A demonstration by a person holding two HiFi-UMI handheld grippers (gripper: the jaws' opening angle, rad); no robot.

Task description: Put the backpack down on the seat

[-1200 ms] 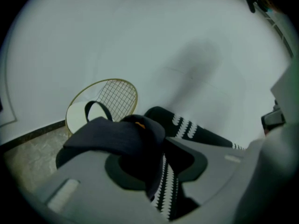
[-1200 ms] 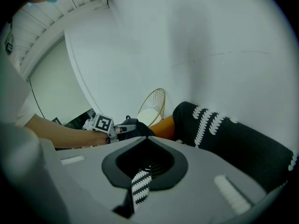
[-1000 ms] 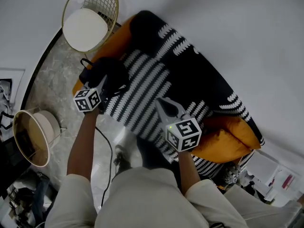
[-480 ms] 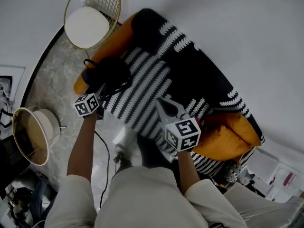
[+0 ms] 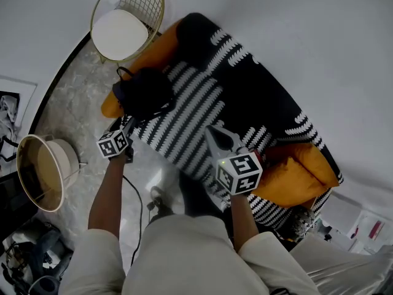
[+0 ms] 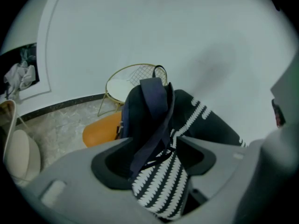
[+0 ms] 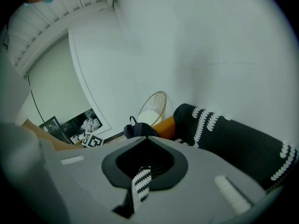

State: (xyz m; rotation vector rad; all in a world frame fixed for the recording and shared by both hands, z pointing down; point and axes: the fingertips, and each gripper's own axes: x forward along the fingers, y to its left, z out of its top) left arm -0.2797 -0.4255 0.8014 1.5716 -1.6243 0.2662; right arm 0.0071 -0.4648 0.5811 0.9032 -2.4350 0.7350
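A dark navy backpack (image 5: 145,91) sits on the left end of the sofa seat (image 5: 187,112), which has a black-and-white striped cover. My left gripper (image 5: 130,123) hovers just in front of the bag. In the left gripper view its jaws stand wide apart, and the backpack (image 6: 142,108) hangs a loose strap (image 6: 148,146) down through the gap of the left gripper (image 6: 154,139) without either pad pressing on it. My right gripper (image 5: 212,134) is over the seat's middle, shut and empty. The right gripper view shows the backpack (image 7: 136,130) beyond the closed tips of the right gripper (image 7: 145,138).
A gold wire chair (image 5: 124,29) with a white cushion stands left of the sofa. Orange cushions lie at the sofa's left end (image 5: 153,49) and right end (image 5: 296,176). A round lampshade (image 5: 42,172) and a cable (image 5: 140,209) are on the marble floor.
My left gripper has let go of the backpack and drawn back toward me, leaving the bag on the seat. The right gripper has hardly moved.
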